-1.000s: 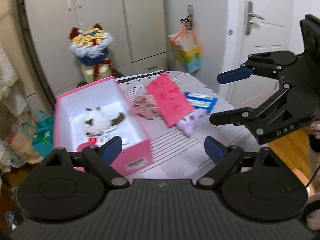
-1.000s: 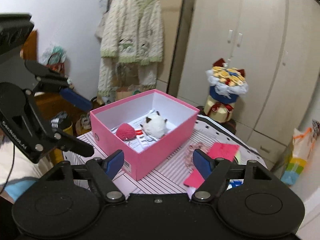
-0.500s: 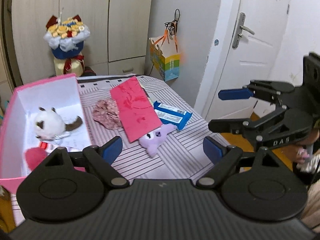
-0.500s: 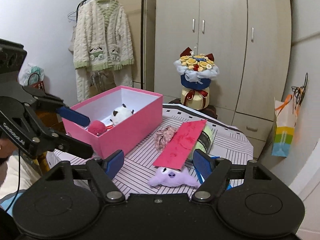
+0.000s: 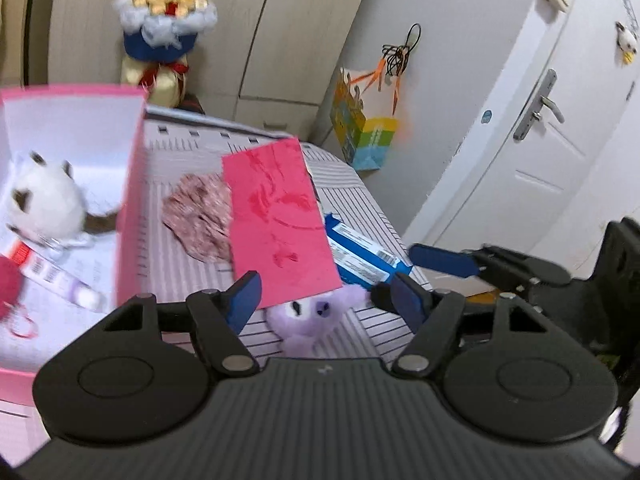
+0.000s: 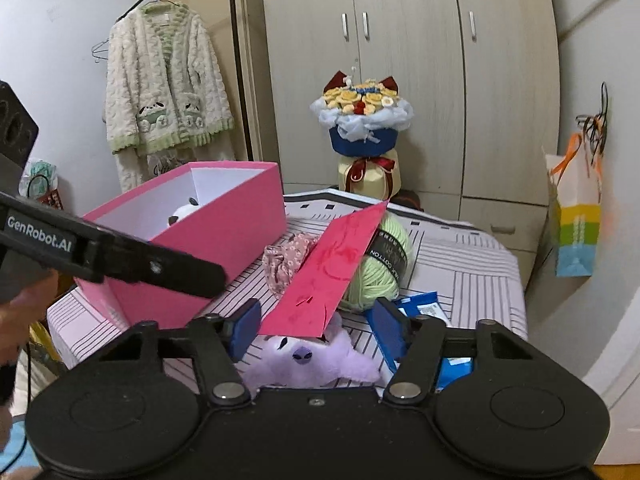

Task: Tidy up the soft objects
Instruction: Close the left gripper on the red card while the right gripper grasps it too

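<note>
Purple plush (image 6: 312, 358) on striped table (image 6: 460, 256), between both grippers' closing jaws — left gripper (image 5: 324, 300), right gripper (image 6: 316, 330); pads not touching it.

box (image 6: 224, 236) pink | plush (image 6: 316, 360) lilac | card (image 5: 276, 220) red | yarn (image 6: 380, 272) pale green | tablecloth (image 6: 460, 264) striped

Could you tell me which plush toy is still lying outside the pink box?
The purple plush, lying on the striped table under the red card; the white one is inside.
</note>
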`<state>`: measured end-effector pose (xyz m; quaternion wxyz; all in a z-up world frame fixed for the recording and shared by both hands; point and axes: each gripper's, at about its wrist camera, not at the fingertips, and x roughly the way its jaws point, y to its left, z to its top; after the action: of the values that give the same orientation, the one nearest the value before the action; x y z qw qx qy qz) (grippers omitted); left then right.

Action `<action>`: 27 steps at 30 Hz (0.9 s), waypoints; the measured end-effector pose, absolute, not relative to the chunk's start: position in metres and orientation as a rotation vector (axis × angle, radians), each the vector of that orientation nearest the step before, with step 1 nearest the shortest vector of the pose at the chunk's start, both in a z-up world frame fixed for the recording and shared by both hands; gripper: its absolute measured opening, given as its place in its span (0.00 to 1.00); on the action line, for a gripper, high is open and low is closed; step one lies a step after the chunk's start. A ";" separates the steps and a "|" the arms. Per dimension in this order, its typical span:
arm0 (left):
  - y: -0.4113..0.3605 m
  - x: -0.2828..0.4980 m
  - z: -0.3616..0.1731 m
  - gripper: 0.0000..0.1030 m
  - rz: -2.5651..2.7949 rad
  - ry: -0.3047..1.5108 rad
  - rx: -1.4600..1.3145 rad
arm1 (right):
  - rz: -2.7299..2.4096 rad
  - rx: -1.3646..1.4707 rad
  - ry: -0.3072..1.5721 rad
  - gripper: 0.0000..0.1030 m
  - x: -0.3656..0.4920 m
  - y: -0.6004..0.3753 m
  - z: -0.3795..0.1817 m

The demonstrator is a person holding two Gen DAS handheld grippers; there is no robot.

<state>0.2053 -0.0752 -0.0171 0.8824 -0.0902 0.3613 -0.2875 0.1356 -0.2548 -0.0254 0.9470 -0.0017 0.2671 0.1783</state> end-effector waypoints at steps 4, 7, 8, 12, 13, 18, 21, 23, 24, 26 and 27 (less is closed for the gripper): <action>-0.080 0.225 -0.037 0.68 -0.543 0.747 -0.262 | 0.366 0.020 0.556 0.51 0.154 -0.250 -0.040; -0.079 0.243 -0.055 0.61 -0.479 0.756 -0.325 | 0.342 0.035 0.561 0.51 0.168 -0.243 -0.052; -0.079 0.248 -0.060 0.60 -0.460 0.755 -0.333 | 0.342 0.040 0.564 0.51 0.171 -0.242 -0.056; -0.086 0.259 -0.072 0.59 -0.386 0.738 -0.317 | 0.337 0.094 0.573 0.51 0.184 -0.246 -0.065; -0.088 0.260 -0.074 0.59 -0.377 0.734 -0.314 | 0.340 0.106 0.580 0.51 0.187 -0.247 -0.066; -0.094 0.267 -0.082 0.60 -0.369 0.755 -0.327 | 0.362 0.155 0.599 0.35 0.192 -0.256 -0.077; -0.092 0.272 -0.086 0.63 -0.363 0.779 -0.353 | 0.395 0.225 0.608 0.24 0.192 -0.264 -0.081; -0.092 0.272 -0.087 0.63 -0.357 0.776 -0.343 | 0.403 0.276 0.614 0.21 0.193 -0.270 -0.084; -0.091 0.272 -0.087 0.63 -0.355 0.777 -0.339 | 0.409 0.302 0.619 0.20 0.194 -0.273 -0.085; -0.091 0.273 -0.088 0.64 -0.365 0.791 -0.353 | 0.422 0.333 0.620 0.18 0.194 -0.277 -0.087; -0.091 0.272 -0.088 0.64 -0.372 0.792 -0.357 | 0.427 0.342 0.623 0.18 0.194 -0.278 -0.088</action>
<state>0.2719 -0.0912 -0.0876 0.8905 -0.1721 0.3812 -0.1791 0.1945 -0.2779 -0.0884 0.9153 0.1660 0.3027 0.2073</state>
